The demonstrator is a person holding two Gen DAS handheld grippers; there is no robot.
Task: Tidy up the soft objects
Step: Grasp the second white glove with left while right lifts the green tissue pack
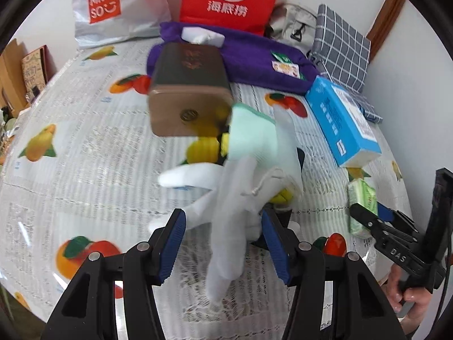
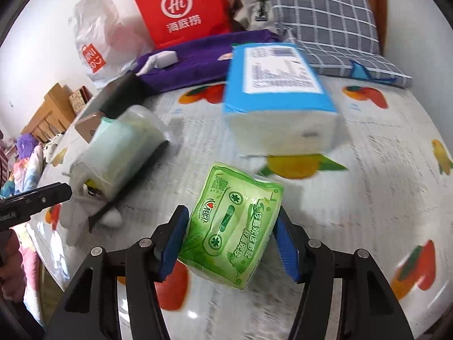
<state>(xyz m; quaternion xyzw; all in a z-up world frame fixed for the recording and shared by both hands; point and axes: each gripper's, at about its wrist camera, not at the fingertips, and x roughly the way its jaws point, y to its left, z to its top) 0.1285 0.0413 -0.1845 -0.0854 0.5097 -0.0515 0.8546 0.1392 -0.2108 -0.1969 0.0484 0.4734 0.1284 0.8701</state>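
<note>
The right gripper has its blue pads pressed on both sides of a green tissue pack, just above the fruit-print tablecloth. The left gripper stands half open around a white cloth bundle; whether its pads press the cloth, I cannot tell. A blue box lies behind the pack.

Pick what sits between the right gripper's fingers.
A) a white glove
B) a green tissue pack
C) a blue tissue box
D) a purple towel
B: in the right wrist view the green tissue pack fills the gap between the fingers of the right gripper, and both blue pads touch its sides.
</note>
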